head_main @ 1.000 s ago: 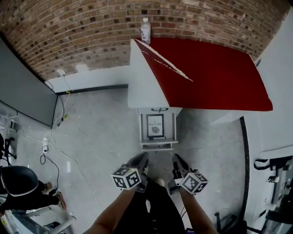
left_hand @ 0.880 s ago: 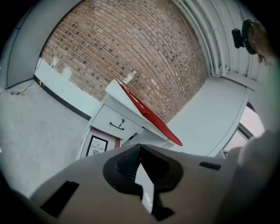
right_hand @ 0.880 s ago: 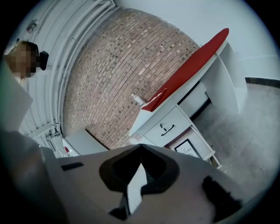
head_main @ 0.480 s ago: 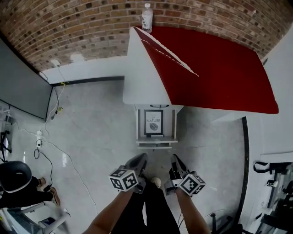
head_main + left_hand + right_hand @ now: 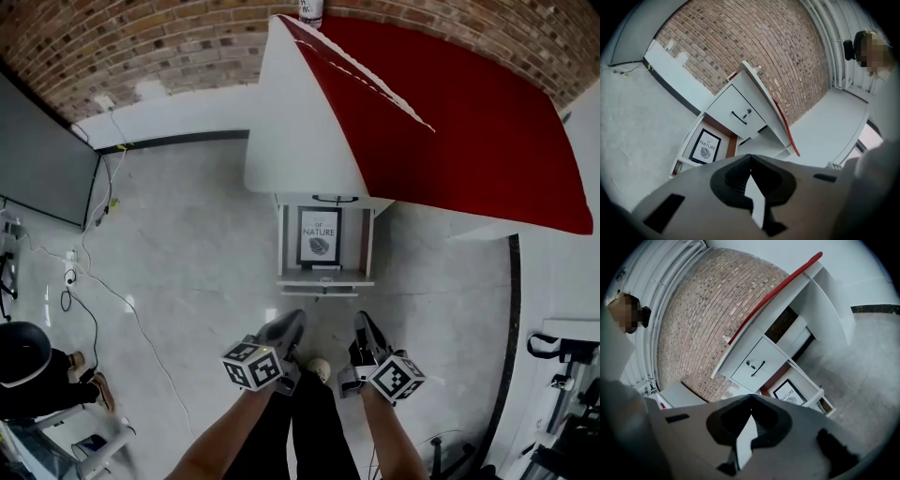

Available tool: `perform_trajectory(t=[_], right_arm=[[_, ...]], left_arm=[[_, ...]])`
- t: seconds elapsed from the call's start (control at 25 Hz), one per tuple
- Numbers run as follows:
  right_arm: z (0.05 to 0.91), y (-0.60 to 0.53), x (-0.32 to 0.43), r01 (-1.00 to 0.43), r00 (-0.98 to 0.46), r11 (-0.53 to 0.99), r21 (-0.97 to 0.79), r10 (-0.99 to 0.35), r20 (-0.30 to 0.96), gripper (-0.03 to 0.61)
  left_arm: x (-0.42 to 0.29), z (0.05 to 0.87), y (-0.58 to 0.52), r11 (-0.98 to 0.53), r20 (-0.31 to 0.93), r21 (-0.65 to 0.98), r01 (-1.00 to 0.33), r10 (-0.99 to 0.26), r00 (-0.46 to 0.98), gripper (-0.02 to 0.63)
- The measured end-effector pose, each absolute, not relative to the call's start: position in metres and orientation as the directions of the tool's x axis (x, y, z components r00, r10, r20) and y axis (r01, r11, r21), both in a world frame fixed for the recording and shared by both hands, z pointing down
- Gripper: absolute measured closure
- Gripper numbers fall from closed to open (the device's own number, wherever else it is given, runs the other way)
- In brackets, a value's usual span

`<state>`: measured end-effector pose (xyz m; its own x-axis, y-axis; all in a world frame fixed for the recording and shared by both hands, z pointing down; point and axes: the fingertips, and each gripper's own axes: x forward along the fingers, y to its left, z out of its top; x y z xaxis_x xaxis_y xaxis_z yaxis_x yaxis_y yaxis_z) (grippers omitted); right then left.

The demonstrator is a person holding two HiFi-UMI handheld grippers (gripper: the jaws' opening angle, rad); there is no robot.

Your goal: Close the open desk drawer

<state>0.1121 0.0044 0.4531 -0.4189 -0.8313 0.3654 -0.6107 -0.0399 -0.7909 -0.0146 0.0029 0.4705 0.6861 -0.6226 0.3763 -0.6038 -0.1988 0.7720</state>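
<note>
Two drawers in the white pedestal under the desk (image 5: 469, 122): one open, one closed. Open drawer (image 5: 324, 279) the lower of the two, pulled out over the grey floor, straight ahead of both grippers in the head view and well apart from them. Long axis running from the pedestal toward the person; front end pointing down the head view at the grippers, back end under the desk's edge. Holds one thing: a black-framed print (image 5: 320, 236) lying flat on the bottom, marked "OF NATURE" above a leaf, filling most of the width. Closed drawer (image 5: 738, 112) directly above, white, with one black handle (image 5: 739, 117) and a small lock beside it.

Two grippers, held low and side by side above the person's legs. Left gripper (image 5: 292, 321) closed with tips pressed together, nothing between them in the left gripper view, aimed at the open drawer. Right gripper (image 5: 364, 323) likewise closed tip to tip and empty, also aimed at the pedestal.

One red desk top with white ends, set against a brick wall. One bottle (image 5: 310, 9) upright at the far edge, cut off by the top of the head view. One dark panel (image 5: 42, 159) at left, cables (image 5: 103, 281) trailing over the floor below it, one other person (image 5: 28, 366) at lower left.
</note>
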Motion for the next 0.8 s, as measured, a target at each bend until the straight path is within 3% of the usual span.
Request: perform_trajectory(t=[0.4,0.8], right_arm=[[0.541,0.004,0.13,-0.615,-0.358,-0.131,-0.778,-0.833,0.423,0.572],[0.604,-0.018,0.144,-0.539,-0.312,-0.162,-0.826,-0.873,0.375,0.572]], left_arm=[[-0.006,0.557,0.0,-0.144,0.373,0.82,-0.554,-0.599,0.709,0.604],[-0.01,0.628,-0.016,-0.042,0.33,0.882,-0.469,-0.655,0.679,0.604]])
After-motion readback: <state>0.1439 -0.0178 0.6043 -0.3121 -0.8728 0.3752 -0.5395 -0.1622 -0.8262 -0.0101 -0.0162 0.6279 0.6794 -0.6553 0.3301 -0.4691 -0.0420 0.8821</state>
